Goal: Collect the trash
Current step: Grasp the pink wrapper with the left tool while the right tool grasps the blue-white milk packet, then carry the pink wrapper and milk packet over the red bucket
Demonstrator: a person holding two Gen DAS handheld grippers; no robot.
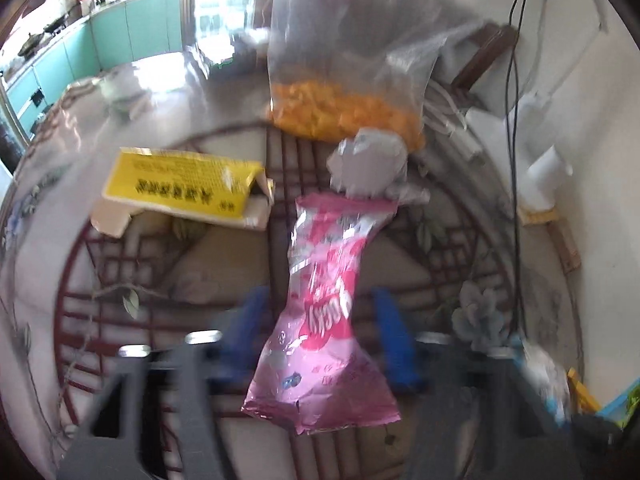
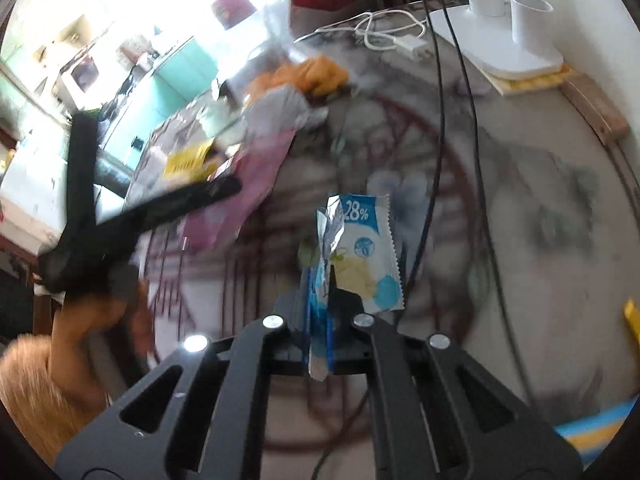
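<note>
Here the left gripper [image 1: 320,332] points down over a round table [image 1: 80,168] with a dark red lattice print, its two blue fingers [image 1: 394,340] standing on either side of a long pink snack wrapper [image 1: 320,308]. There is a visible gap between each finger and the wrapper's narrow waist, so the pads are not pressing on it, and the wrapper lies flat on the table. Just past its far end sits a crumpled grey wrapper [image 1: 366,164], and beyond that a clear bag of orange pieces [image 1: 344,108]. Ahead and to the left of the fingers lies a flattened yellow box [image 1: 180,184].

The right gripper [image 2: 320,280] has its jaws squeezed tight together on a blue and white packet [image 2: 360,256], pinching its silvery edge between the pads; the packet stands up ahead of the fingertips, printed face to the right. Two black cables [image 2: 440,120] run across the table just beyond it. Far ahead and to the right stands a white base with a white cup [image 2: 528,24]. To the left, the other tool's black arms and the person's hand [image 2: 80,340] show, blurred.
</note>
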